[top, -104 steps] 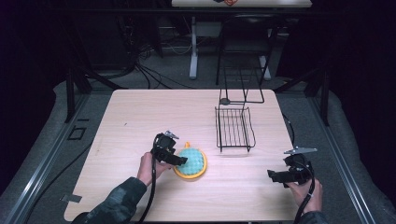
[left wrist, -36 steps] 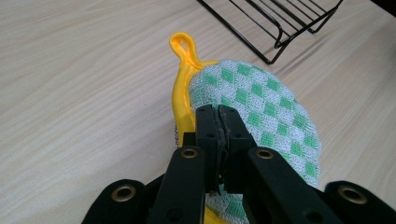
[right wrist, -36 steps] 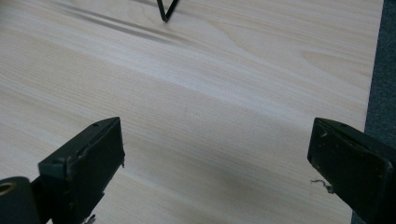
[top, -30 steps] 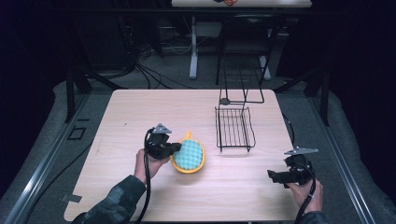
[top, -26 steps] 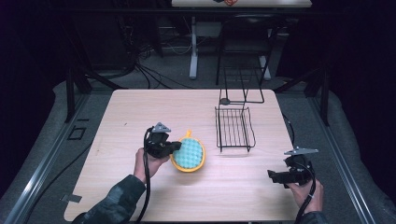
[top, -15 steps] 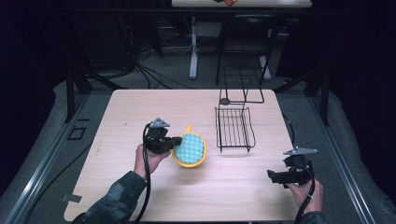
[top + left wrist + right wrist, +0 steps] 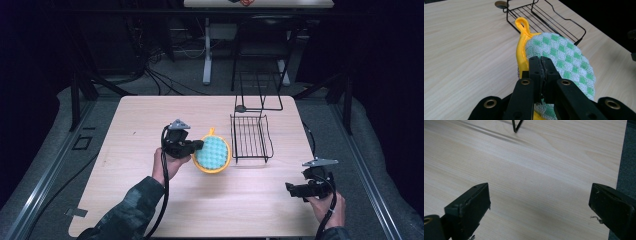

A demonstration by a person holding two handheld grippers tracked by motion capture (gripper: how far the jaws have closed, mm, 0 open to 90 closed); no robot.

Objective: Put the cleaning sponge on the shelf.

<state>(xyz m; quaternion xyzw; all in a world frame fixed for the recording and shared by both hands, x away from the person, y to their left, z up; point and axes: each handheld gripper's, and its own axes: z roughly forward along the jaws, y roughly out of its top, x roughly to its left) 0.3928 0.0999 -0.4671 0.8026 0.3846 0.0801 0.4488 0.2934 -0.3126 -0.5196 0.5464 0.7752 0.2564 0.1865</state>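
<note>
The left gripper (image 7: 192,146) sits a little left of the table's middle in the high view, pointing toward three o'clock; its jaws are pressed together on the near edge of a round pot holder (image 7: 212,154), a pad with a green-and-white checked face and a yellow border; in the left gripper view the two black jaws meet with the fabric pinched between them, the checked face of the pot holder (image 7: 564,57) turned to the right of the jaws and the yellow rim running up the left side; a small yellow hanging loop (image 7: 522,24) stands at the twelve o'clock end of the pad; whether the pad's lower edge touches the wooden table (image 7: 140,120) or hangs just clear of it I cannot tell.

Just beside the pot holder, at its three o'clock in the high view, lies a black wire rack (image 7: 251,138), apart from the pad; in the left gripper view the same wire rack (image 7: 544,17) lies beyond the loop, toward twelve and one o'clock.

The right gripper (image 7: 300,190) is near the table's near right corner, at about four o'clock from the pad and well apart from it, pointing toward nine o'clock; in the right gripper view its jaws stand wide apart with nothing between them but bare wood.
</note>
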